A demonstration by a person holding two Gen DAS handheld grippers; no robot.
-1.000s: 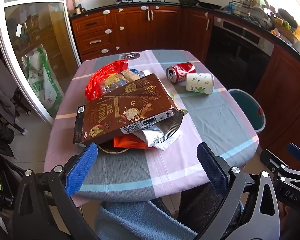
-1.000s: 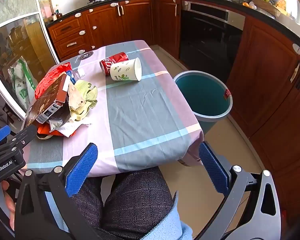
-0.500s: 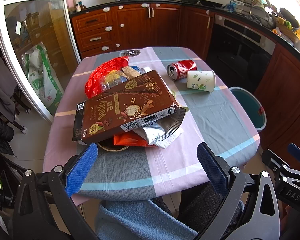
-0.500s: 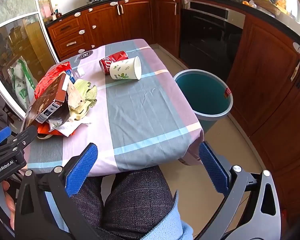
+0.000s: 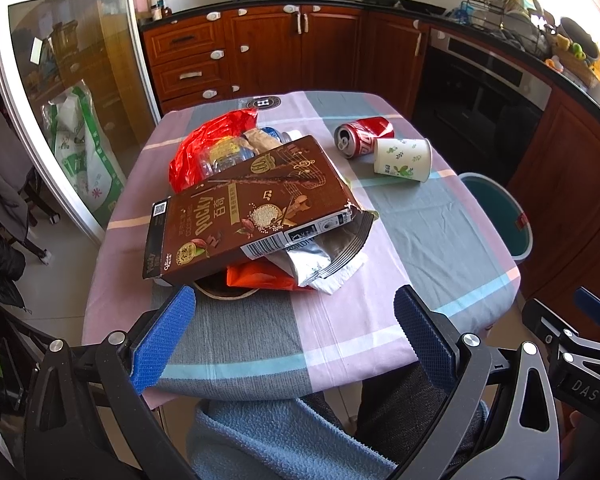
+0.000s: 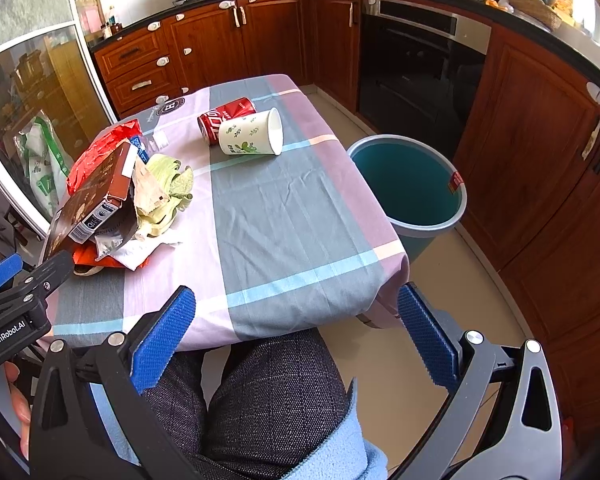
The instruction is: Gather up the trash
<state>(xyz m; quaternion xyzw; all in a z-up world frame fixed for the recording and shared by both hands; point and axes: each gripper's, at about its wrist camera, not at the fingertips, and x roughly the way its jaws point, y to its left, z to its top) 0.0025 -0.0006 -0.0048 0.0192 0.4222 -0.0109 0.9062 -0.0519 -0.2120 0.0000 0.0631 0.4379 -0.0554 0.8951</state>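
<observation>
Brown Pocky box [image 5: 244, 208], torn open, tilted atop wrappers near desk's [image 5: 440, 240] left edge. Crushed red can [image 5: 362, 136] touching tipped paper cup [image 5: 402, 160], far right corner. Left tool [image 5: 292, 332], right tool [image 6: 296, 332]: both wide, empty.

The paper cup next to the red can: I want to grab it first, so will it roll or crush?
The paper cup lies on its side, so a nudge would probably roll it in a curve. The red can beside it may stop it. Thin walls likely crush under firm jaws.
</observation>
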